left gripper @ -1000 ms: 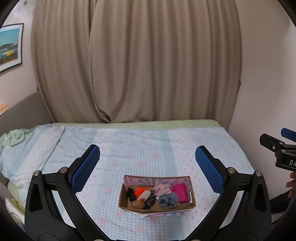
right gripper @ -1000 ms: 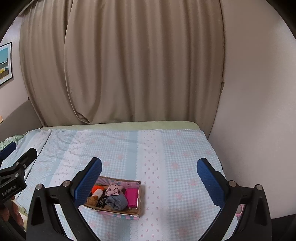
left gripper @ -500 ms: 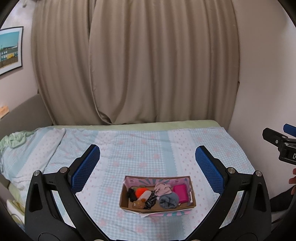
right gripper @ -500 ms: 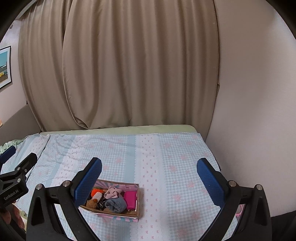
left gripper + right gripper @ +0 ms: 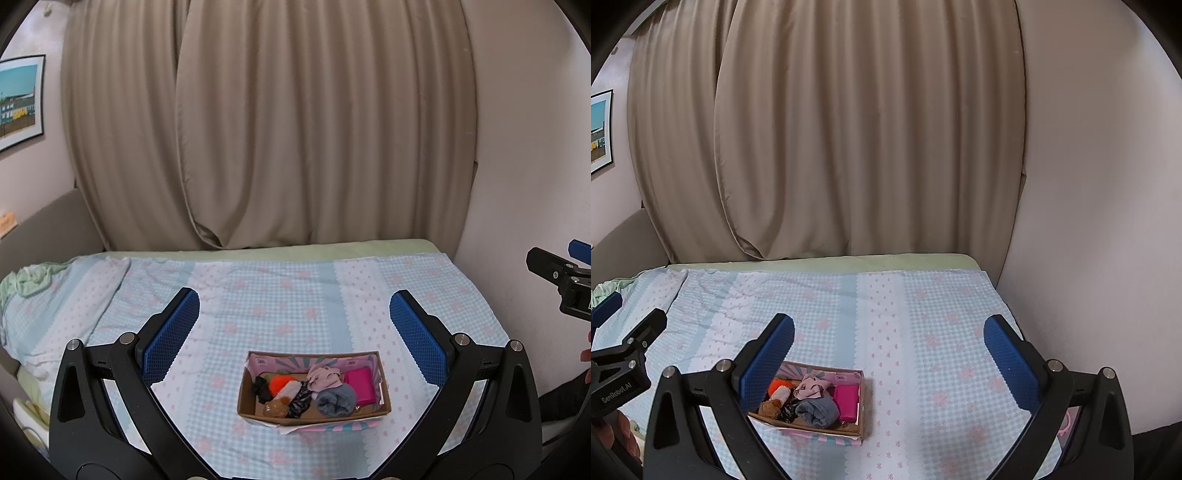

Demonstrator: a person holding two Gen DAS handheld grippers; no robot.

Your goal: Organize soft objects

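A shallow cardboard box (image 5: 258, 412) (image 5: 863, 410) with a pink patterned lining sits on the bed. Inside lie a rolled grey sock (image 5: 335, 402) (image 5: 818, 411), a pink cloth (image 5: 324, 376) (image 5: 812, 387), a magenta pouch (image 5: 359, 381) (image 5: 846, 401), an orange-and-white fluffy piece (image 5: 281, 384) (image 5: 778, 389), dark scrunchies (image 5: 261, 388) and a small brown plush (image 5: 275, 408) (image 5: 770, 408). My left gripper (image 5: 294, 334) hovers open above and before the box, holding nothing. My right gripper (image 5: 888, 352) is open and empty too, with the box under its left finger.
The bed (image 5: 295, 288) carries a light blue checked sheet with pink flowers. Beige curtains (image 5: 295, 129) hang behind it and a white wall (image 5: 1100, 221) bounds the right side. A crumpled green cloth (image 5: 27, 280) lies at the far left. A framed picture (image 5: 18, 99) hangs left.
Both grippers have drifted slightly, so the box sits a touch lower in the right wrist view. Neither gripper's fingers have changed their spread, and the box contents lie unmoved.
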